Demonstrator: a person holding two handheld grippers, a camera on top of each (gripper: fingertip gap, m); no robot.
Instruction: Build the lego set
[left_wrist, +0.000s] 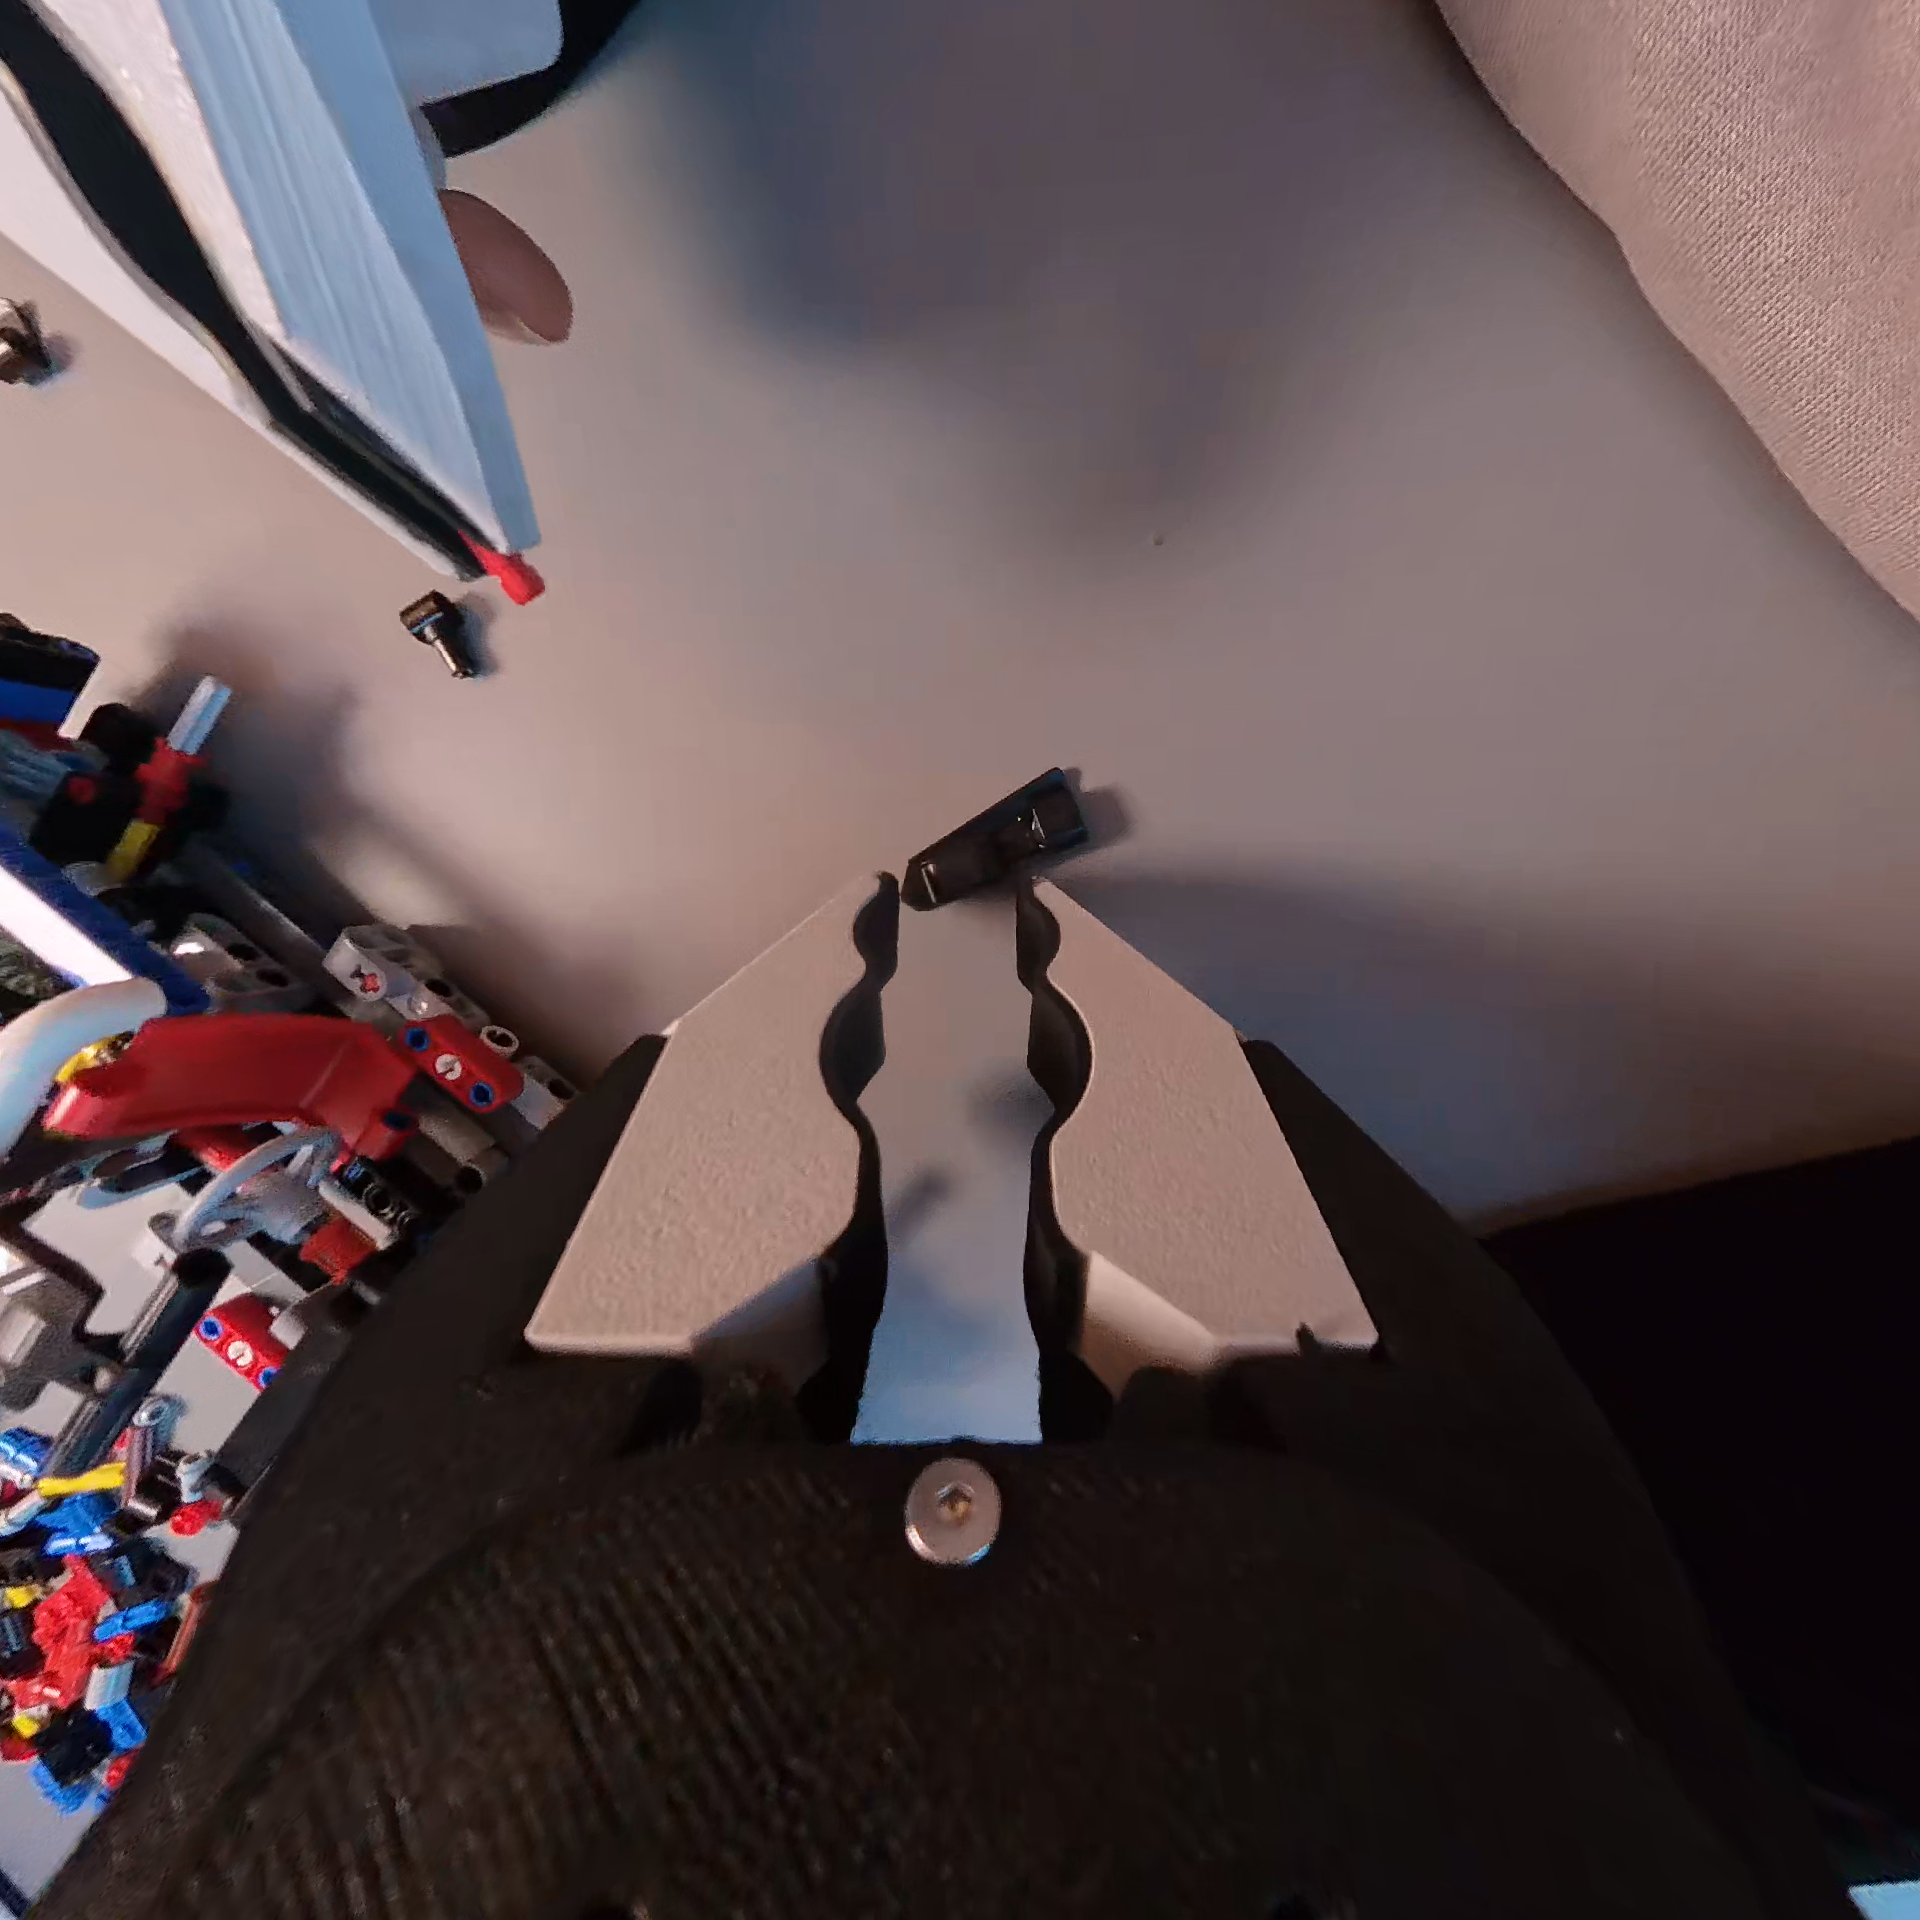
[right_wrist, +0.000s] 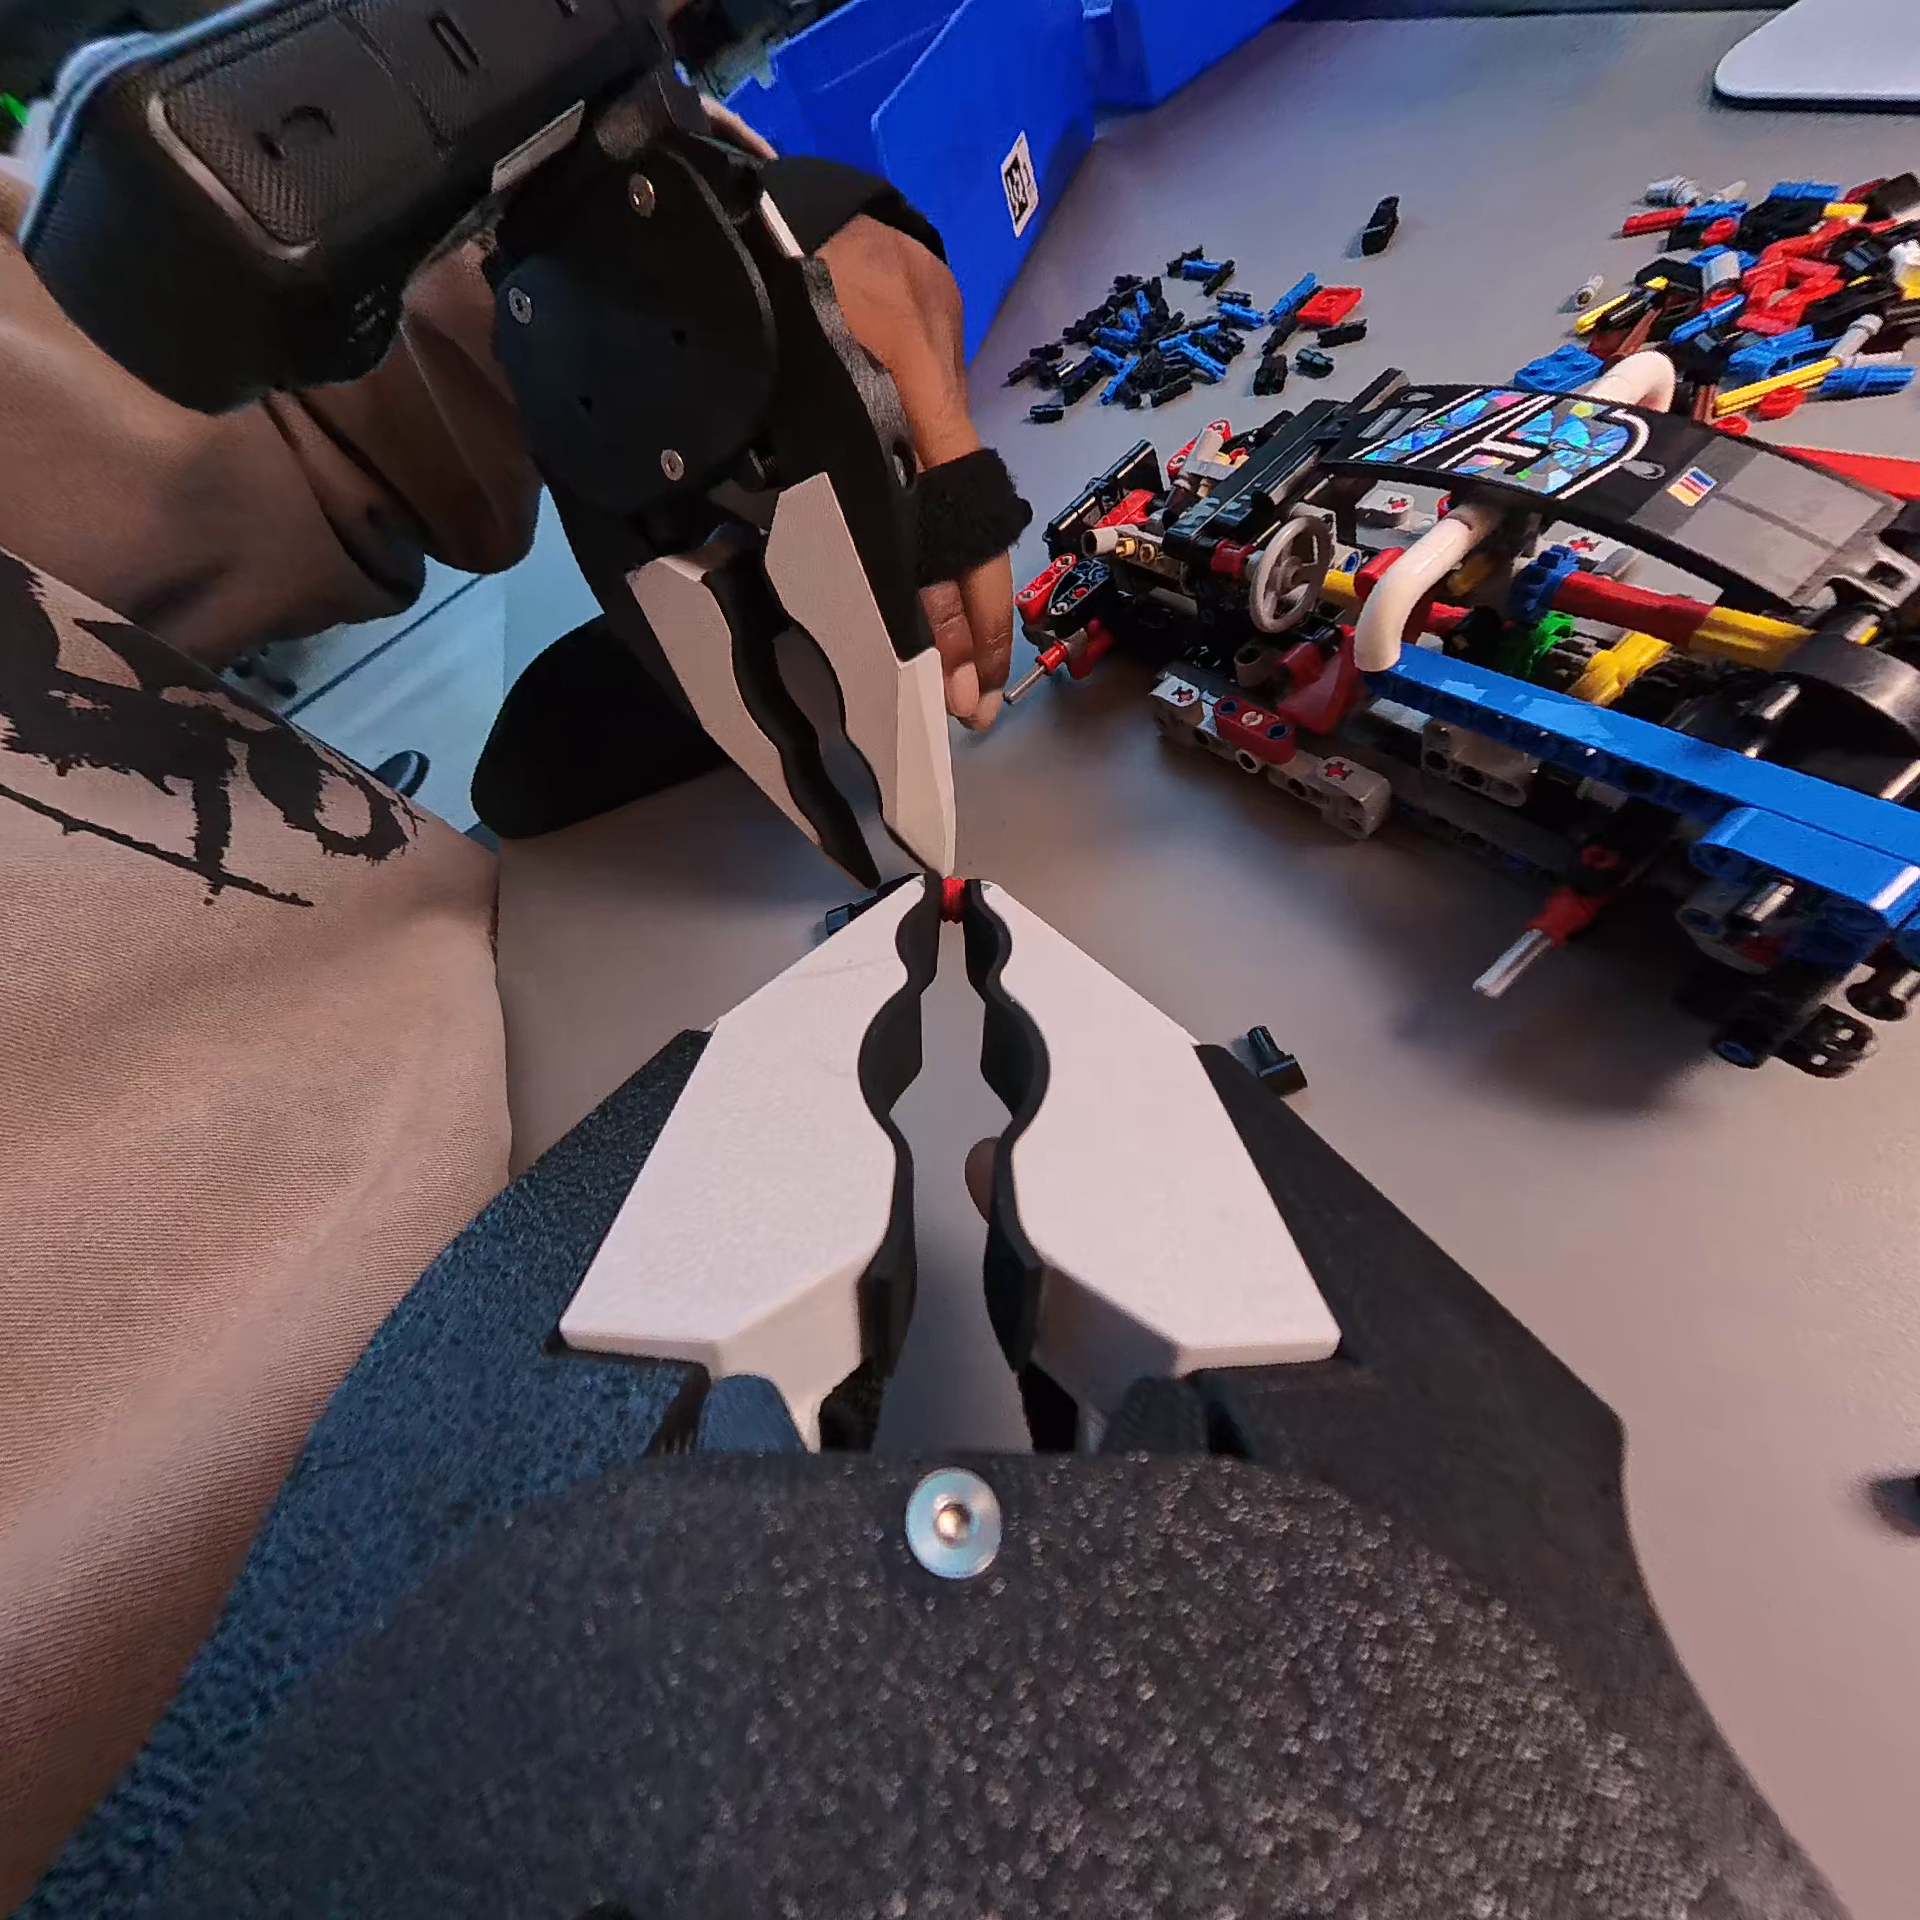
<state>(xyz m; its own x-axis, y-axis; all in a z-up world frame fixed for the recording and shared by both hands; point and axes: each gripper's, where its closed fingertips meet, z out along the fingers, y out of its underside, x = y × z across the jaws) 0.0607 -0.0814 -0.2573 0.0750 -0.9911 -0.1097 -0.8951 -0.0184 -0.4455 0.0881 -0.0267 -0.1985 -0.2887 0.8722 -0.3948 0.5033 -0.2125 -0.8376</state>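
Pinching a small red pin (right_wrist: 952, 900) at the very tips, your right gripper (right_wrist: 952, 894) has its jaws drawn almost together, with only the pin's width between them. The same red pin (left_wrist: 516, 578) pokes out from the right gripper (left_wrist: 488, 556) at the upper left of the left wrist view, held clear above the grey desk (left_wrist: 1351, 727).

Your left gripper (left_wrist: 961, 891) has its jaws parted by a narrow gap and nothing sits between them. A small black piece (left_wrist: 997, 836) lies on the desk just past the tips; the left tip is touching or almost touching its near end. From the right wrist view the left gripper (right_wrist: 914, 868) points steeply down at the desk (right_wrist: 1558, 1299), its tips meeting the right one's tips, and a sliver of the black piece (right_wrist: 844, 916) shows just to the left of them.

The part-built car model (right_wrist: 1538, 623), with its blue side beam, red and yellow axles and black printed roof, stands on the desk to the right, well apart from both grippers. A loose black connector (right_wrist: 1276, 1060) lies near your right gripper's right finger. Heaps of loose parts (right_wrist: 1787, 281) and small pins (right_wrist: 1174, 338) lie beyond the model, with blue bins (right_wrist: 966, 135) behind them.
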